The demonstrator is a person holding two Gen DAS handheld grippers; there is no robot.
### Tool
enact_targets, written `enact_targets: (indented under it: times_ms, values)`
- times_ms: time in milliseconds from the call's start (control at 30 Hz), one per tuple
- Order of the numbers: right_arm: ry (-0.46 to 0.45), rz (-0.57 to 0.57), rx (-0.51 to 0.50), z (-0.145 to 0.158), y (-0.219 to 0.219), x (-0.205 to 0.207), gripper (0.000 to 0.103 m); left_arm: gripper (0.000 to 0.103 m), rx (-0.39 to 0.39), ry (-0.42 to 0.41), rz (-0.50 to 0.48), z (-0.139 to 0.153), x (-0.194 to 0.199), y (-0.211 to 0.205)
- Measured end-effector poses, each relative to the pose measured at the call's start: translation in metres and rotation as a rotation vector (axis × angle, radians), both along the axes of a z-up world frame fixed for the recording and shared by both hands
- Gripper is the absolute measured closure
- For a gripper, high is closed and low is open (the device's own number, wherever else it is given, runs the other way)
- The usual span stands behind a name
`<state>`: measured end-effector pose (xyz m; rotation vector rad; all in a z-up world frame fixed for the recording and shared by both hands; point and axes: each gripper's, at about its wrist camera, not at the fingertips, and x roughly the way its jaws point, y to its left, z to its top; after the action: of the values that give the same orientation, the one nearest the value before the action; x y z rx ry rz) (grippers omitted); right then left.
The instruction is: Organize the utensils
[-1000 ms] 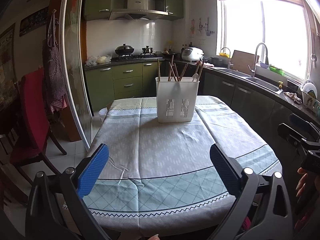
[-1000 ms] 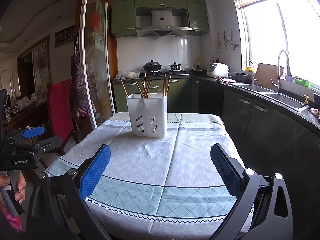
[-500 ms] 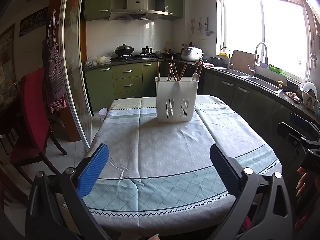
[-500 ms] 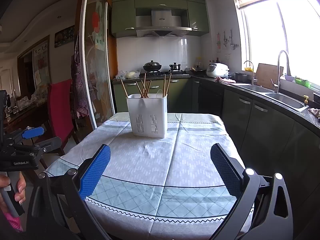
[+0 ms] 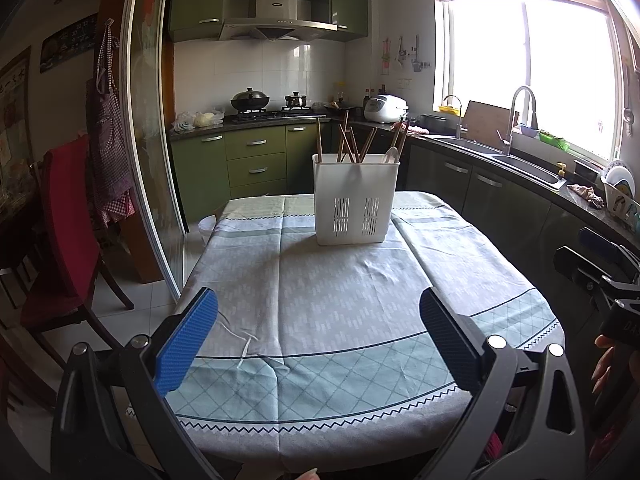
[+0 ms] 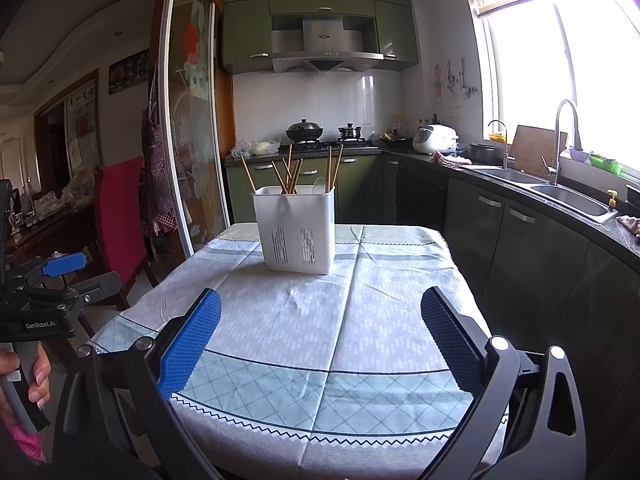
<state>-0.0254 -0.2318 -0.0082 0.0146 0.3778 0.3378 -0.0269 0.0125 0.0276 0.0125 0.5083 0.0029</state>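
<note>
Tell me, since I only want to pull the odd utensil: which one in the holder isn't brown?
The white spoon, at the holder's right end; the others are brown chopsticks.

The holder (image 5: 356, 200) walls hide the lower ends of the chopsticks (image 5: 352, 142) and spoon (image 5: 390, 155); its compartments cannot be told. The near edge of the worktop (image 6: 320, 420) is cut off by the frame. In the left view the right gripper (image 5: 600, 268) is cropped at the border. Items on the far counter (image 6: 320, 146) are too small to identify.
</note>
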Motion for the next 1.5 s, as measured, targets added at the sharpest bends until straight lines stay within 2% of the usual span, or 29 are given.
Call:
enact_targets:
  times_ms: [967, 1367, 1500]
  values:
    - [0.002, -0.001, -0.002, -0.002, 0.001, 0.001, 0.004, 0.007, -0.005, -0.007, 0.011, 0.006, -0.001, -0.004]
    - [0.007, -0.004, -0.007, -0.006, 0.0, 0.003, 0.004, 0.007, 0.073, -0.036, 0.043, 0.006, -0.002, -0.013]
    - [0.012, -0.004, -0.009, -0.008, 0.0, 0.005, 0.004, 0.007, 0.043, -0.044, 0.052, 0.007, -0.002, -0.008]
